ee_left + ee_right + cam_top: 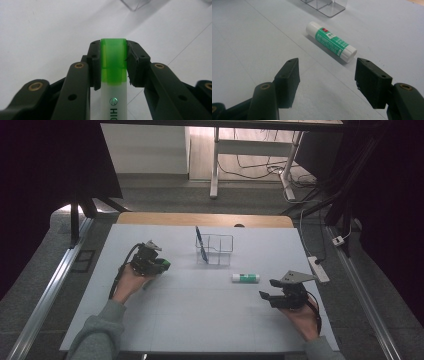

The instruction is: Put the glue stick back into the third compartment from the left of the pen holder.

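My left gripper (113, 53) is shut on a green highlighter (113, 65), pinching its green cap between both pads; its white barrel runs back toward the camera. In the high view that gripper (161, 265) sits left of a clear plastic organizer (216, 249), which holds a blue pen (200, 241) leaning upright. A green-and-white glue stick (330, 40) lies on its side on the table just ahead of my right gripper (327, 75), whose jaws stand wide apart with nothing between them. From above, the glue stick (245, 278) rests between the organizer and the right gripper (270, 290).
A white sheet (200, 310) covers the table, with a wooden edge (205, 219) at the far side. A power strip (318, 268) and cable lie off the right edge. A desk frame (216, 165) and cables stand on the floor beyond.
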A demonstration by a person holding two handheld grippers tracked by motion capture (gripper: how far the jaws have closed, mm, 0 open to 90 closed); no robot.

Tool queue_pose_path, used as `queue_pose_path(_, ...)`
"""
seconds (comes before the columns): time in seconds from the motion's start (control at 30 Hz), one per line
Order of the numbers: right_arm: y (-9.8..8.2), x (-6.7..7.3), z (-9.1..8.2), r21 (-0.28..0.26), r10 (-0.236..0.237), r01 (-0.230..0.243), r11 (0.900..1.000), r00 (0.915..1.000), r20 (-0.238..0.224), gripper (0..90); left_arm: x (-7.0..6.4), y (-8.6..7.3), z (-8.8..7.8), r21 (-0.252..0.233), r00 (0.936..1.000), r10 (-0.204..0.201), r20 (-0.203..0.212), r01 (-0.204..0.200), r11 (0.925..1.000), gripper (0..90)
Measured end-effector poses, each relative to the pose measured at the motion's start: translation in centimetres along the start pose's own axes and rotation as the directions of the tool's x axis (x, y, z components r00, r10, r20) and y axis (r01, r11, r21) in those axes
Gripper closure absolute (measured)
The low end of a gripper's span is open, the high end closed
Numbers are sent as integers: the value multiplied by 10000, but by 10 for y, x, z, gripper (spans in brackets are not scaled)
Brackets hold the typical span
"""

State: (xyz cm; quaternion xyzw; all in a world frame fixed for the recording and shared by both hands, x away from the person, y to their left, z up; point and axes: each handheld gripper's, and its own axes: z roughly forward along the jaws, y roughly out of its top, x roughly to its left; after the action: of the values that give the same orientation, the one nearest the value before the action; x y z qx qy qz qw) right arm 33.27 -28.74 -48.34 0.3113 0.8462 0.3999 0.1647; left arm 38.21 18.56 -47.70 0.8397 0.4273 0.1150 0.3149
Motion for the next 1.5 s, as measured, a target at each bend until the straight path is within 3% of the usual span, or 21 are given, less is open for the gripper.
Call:
queue_pose_path(0.33, -1, -2, -1, -27, 64, -64, 10000, 10000, 51, 361, -4, 3, -20, -995, 10000, -8, 55, 13, 9950, 665)
queue_pose_path(0.53, -1, -3, -1, -34, 91, -91, 10000, 9999, 65, 361, -6, 3, -27, -1518, 10000, 29, 54, -21, 9884, 665)
queue_pose_path(0.83, -4, -5, -2, 11, 134, -134, 9999, 9999, 80, 361, -10, 6, -38, -2280, 9993, 124, 346, -41, 9737, 665)
queue_pose_path(1.03, -6, -6, -6, 6, 192, -192, 9998, 9997, 161, 361, -13, 9, -43, -2915, 9987, 200, 476, -53, 9566, 665)
queue_pose_path(1.3, -8, -8, -8, -14, 325, -325, 9995, 9992, 237, 360, -13, 9, -47, -3206, 9980, 206, 605, -1, 9472, 664)
queue_pose_path(1.5, -8, -8, -8, -31, 304, -303, 9995, 9992, 246, 359, -13, 8, -50, -3586, 9972, 191, 728, 83, 9335, 664)
